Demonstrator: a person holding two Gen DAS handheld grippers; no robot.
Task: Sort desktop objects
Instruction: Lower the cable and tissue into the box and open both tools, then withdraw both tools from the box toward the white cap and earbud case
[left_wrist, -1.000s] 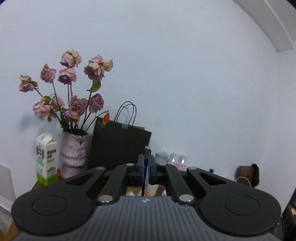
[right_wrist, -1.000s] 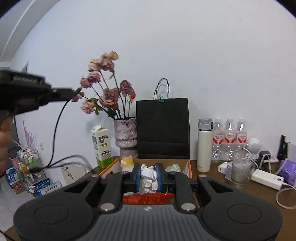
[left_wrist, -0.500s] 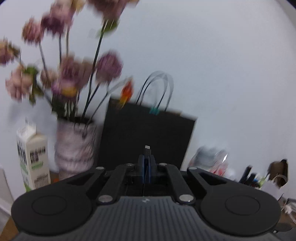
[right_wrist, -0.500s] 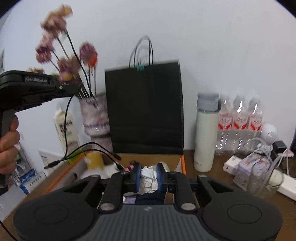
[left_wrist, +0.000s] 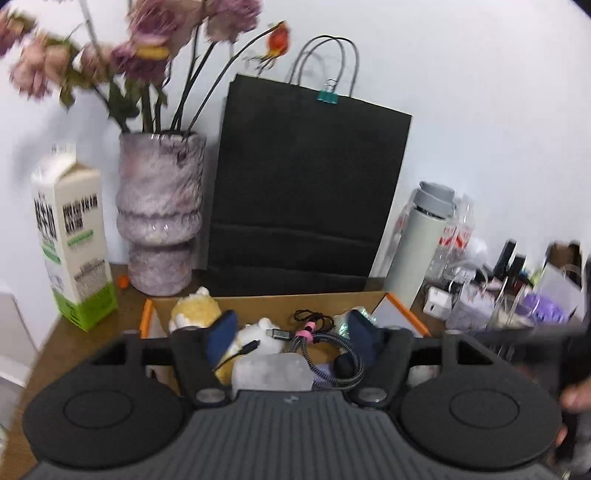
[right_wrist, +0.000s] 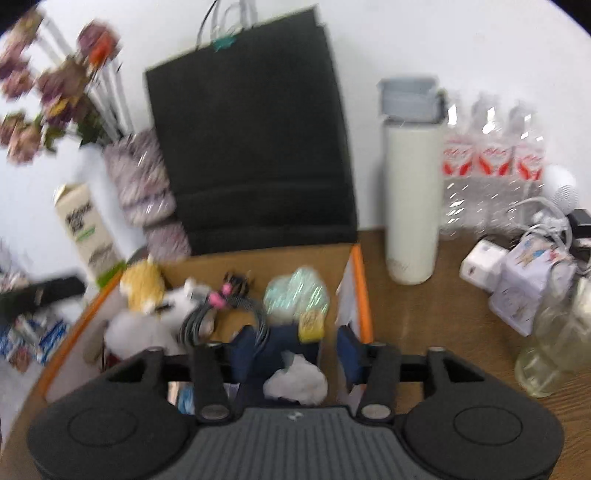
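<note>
An open cardboard box (left_wrist: 266, 299) with orange edges sits on the wooden desk and holds plush toys, coiled cables and wrappers. My left gripper (left_wrist: 291, 338) is open above the box; a thin black cable (left_wrist: 240, 350) hangs loose by its left finger, over a braided cable (left_wrist: 325, 343) with a pink tie. My right gripper (right_wrist: 291, 350) is open over the box's right front part (right_wrist: 360, 280); a crumpled white tissue (right_wrist: 295, 380) lies loose below its fingers. The braided cable (right_wrist: 221, 314) and a mint wrapper (right_wrist: 297, 295) lie in the box.
Behind the box stand a black paper bag (left_wrist: 306, 192), a vase of dried roses (left_wrist: 159, 214) and a milk carton (left_wrist: 70, 236). At the right are a white flask (right_wrist: 412, 184), water bottles (right_wrist: 491, 166), chargers (right_wrist: 513, 273) and a glass jar (right_wrist: 557, 339).
Both grippers tilted down toward the box and opened. The left let go of the thin cable, the right let go of the tissue; both lie in or over the box.
</note>
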